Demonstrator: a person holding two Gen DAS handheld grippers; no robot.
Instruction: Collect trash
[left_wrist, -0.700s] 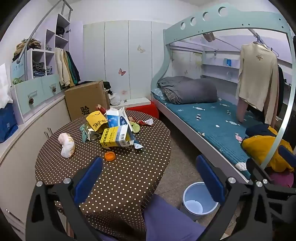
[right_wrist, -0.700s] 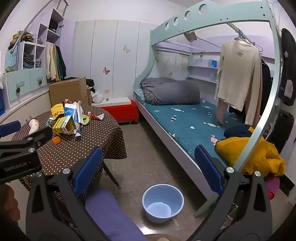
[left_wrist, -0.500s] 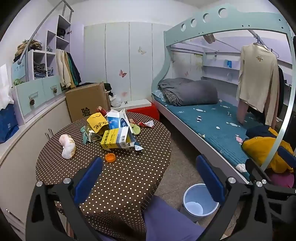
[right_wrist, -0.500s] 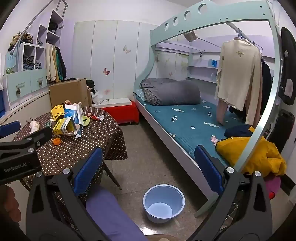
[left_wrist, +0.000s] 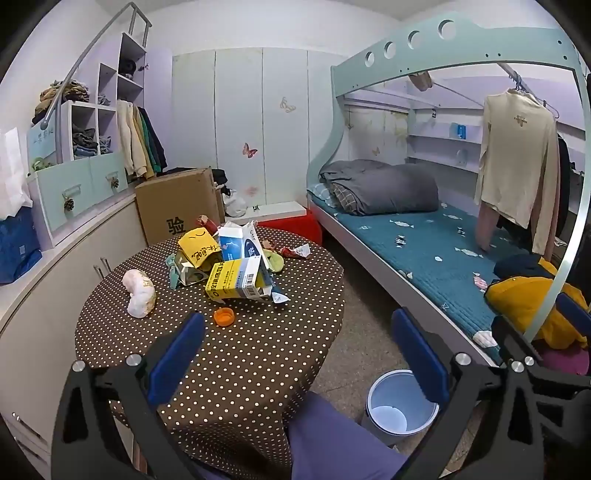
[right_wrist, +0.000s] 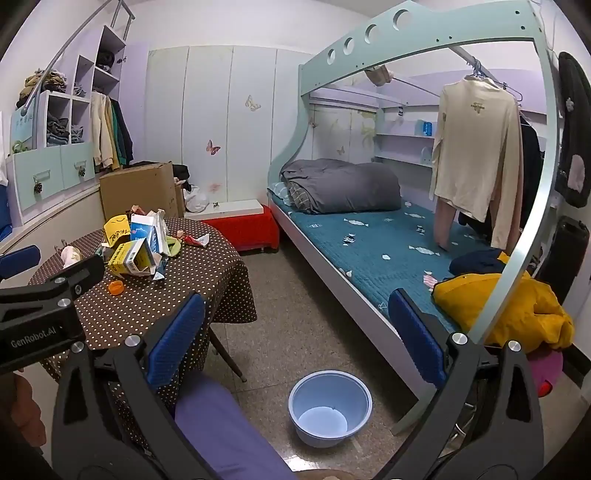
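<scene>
Trash lies on a round table with a brown dotted cloth (left_wrist: 240, 369) (right_wrist: 177, 295): a yellow and white carton (left_wrist: 236, 282) (right_wrist: 131, 260), a blue and white carton (left_wrist: 238, 245), yellow crumpled packaging (left_wrist: 199, 247), an orange cap (left_wrist: 224, 316) (right_wrist: 116, 287), a pale crumpled wad (left_wrist: 140, 297) and wrappers. A light blue bucket (left_wrist: 397, 410) (right_wrist: 330, 406) stands on the floor to the table's right. My left gripper (left_wrist: 295, 354) hangs open above the near table edge, with nothing in it. My right gripper (right_wrist: 295, 332) is open over the floor, also with nothing in it.
A purple-clad leg (left_wrist: 332, 439) shows below the grippers. A bunk bed (left_wrist: 424, 240) with a teal mattress, grey duvet and yellow garment fills the right. A cardboard box (left_wrist: 177, 206) and red box (left_wrist: 291, 227) stand behind the table. Cabinets line the left wall.
Both views have shifted slightly; the table and trash sit a little higher and closer in the frame. Both grippers stay open and nothing was touched.
</scene>
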